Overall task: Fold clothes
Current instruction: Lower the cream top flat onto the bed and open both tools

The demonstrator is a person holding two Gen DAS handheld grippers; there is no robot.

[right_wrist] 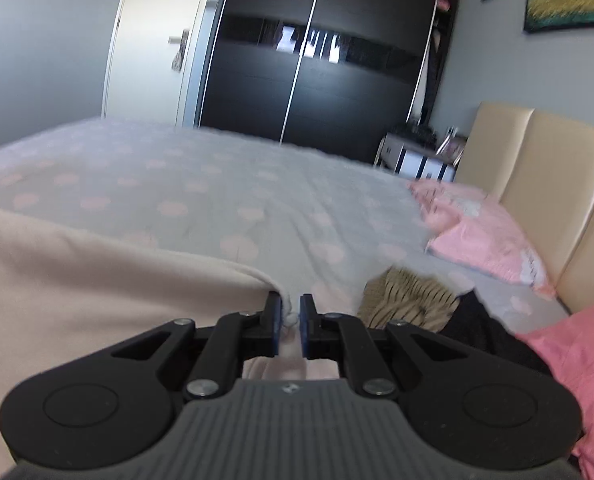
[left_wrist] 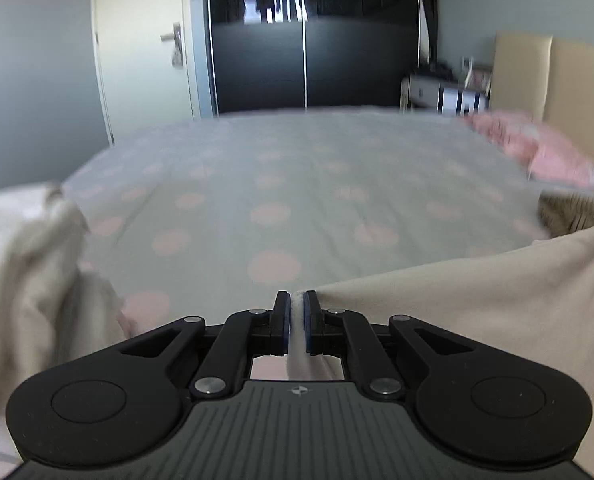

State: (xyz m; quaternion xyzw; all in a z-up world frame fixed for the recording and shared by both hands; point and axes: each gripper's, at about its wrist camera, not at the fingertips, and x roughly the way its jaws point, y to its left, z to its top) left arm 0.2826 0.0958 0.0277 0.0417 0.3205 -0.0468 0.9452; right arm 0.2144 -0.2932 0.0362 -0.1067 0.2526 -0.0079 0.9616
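A: Looking across the bed (left_wrist: 297, 184), what is lying on it?

B: A cream garment (left_wrist: 477, 320) is hanging stretched over the bed's near edge, and a second pale garment (left_wrist: 29, 280) is sitting crumpled at the bed's near left. A striped piece (right_wrist: 413, 300) and something black (right_wrist: 485, 328) are waiting at the bed's right side, near the pink pillow (right_wrist: 485, 236).

A: And the grips?

B: The left hand-held gripper (left_wrist: 296, 322) is pinching one edge of the cream garment, nearly closed. The right hand-held gripper (right_wrist: 288, 326) is clamping the other edge, jaws narrow.

A: Progress?

B: Early, I judge: no fold is showing yet, and several pieces are waiting.
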